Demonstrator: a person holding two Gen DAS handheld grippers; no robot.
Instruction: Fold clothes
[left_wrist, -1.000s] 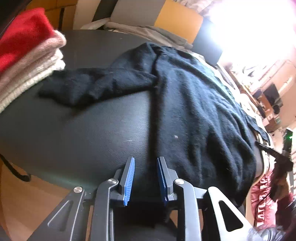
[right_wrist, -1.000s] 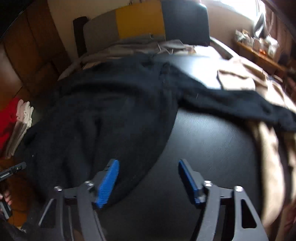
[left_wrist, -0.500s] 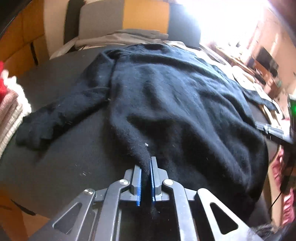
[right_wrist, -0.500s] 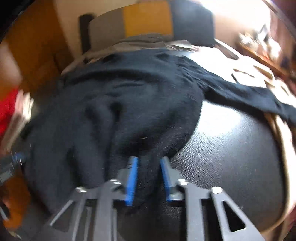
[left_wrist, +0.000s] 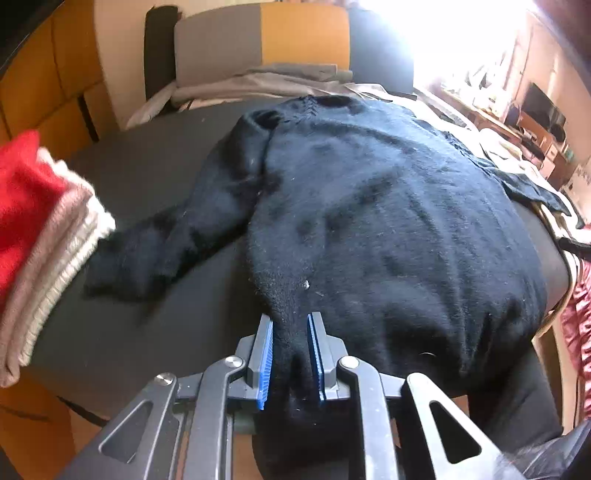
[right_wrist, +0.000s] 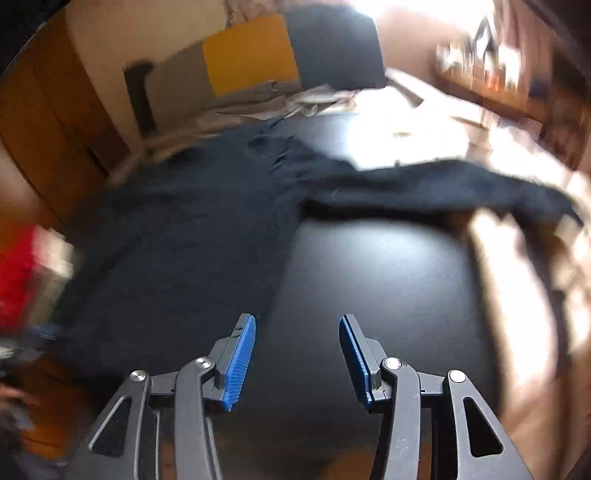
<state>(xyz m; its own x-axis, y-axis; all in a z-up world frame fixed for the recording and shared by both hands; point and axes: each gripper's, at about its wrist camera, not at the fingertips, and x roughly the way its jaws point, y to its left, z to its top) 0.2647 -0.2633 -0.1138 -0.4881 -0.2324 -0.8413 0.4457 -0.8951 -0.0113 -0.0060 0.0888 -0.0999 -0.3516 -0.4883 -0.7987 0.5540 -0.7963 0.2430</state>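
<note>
Our left gripper (left_wrist: 290, 354) has its blue pads (left_wrist: 264, 360) drawn in on a bunched fold at the hem of the black sweater (left_wrist: 388, 229), the knit filling the narrow gap between them, so we are pinching the near left corner of the garment at the table's near edge. Our right gripper (right_wrist: 297, 360) stands with its pads (right_wrist: 240, 363) spread wide and nothing between them; it hovers over the bare dark table (right_wrist: 376, 280), just beside the sweater's (right_wrist: 177, 243) right edge, and the blurred view does not let us tell whether a pad brushes the knit. The sweater lies flat on the black table (left_wrist: 147, 173), its long axis running away from us, hem nearest and neck opening at the far end toward the chair (left_wrist: 266, 40) with grey and orange panels. In the left wrist view one sleeve (left_wrist: 173, 240) angles out to the left, its cuff near a stack of folded knits (left_wrist: 40, 236), red on top of pink and cream. In the right wrist view the other sleeve (right_wrist: 443, 184) stretches out to the right, reaching a pale garment (right_wrist: 524, 280) at the table's right side. Grey clothing (left_wrist: 258, 81) is heaped at the foot of the chair beyond the neck.
</note>
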